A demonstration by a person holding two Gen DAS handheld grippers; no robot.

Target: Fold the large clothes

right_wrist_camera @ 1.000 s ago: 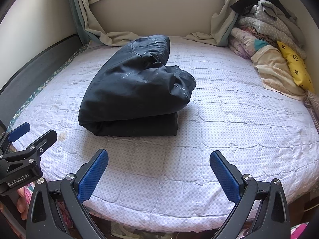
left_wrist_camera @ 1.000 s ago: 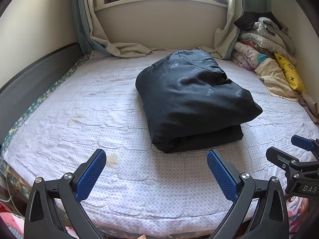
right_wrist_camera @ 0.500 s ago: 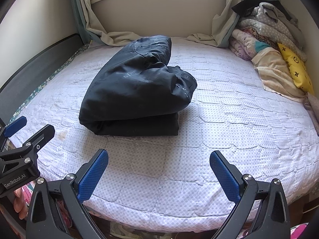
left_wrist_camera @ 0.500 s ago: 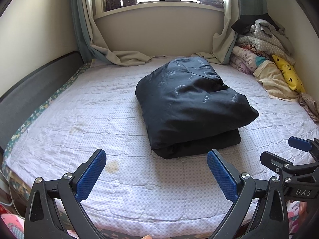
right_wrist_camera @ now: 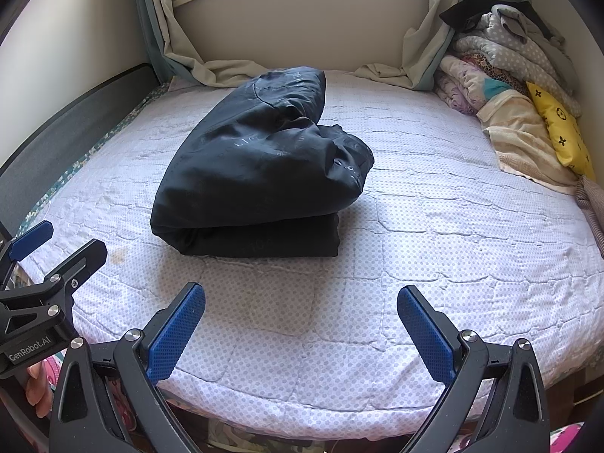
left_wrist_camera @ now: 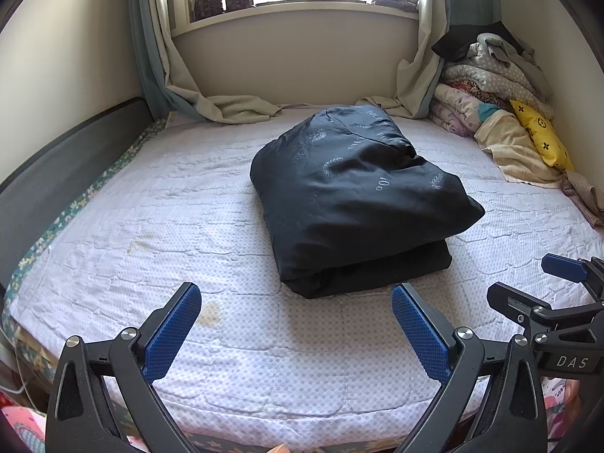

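Note:
A large black garment (left_wrist_camera: 355, 204) lies folded in a thick bundle in the middle of the bed (left_wrist_camera: 151, 226); it also shows in the right wrist view (right_wrist_camera: 260, 177). My left gripper (left_wrist_camera: 296, 324) is open and empty, held over the bed's near edge, short of the bundle. My right gripper (right_wrist_camera: 302, 324) is open and empty, also back from the bundle near the front edge. The right gripper shows at the right of the left wrist view (left_wrist_camera: 543, 302), and the left gripper at the left of the right wrist view (right_wrist_camera: 49, 260).
A pile of blankets and clothes (left_wrist_camera: 494, 90) with a yellow pillow (left_wrist_camera: 540, 132) sits at the far right of the bed. Curtains (left_wrist_camera: 211, 102) drape onto the bed below the window sill. A dark headboard (left_wrist_camera: 56, 173) runs along the left.
Both grippers have drawn back and risen slightly from the bundle; the folded garment has not moved. Both stay open.

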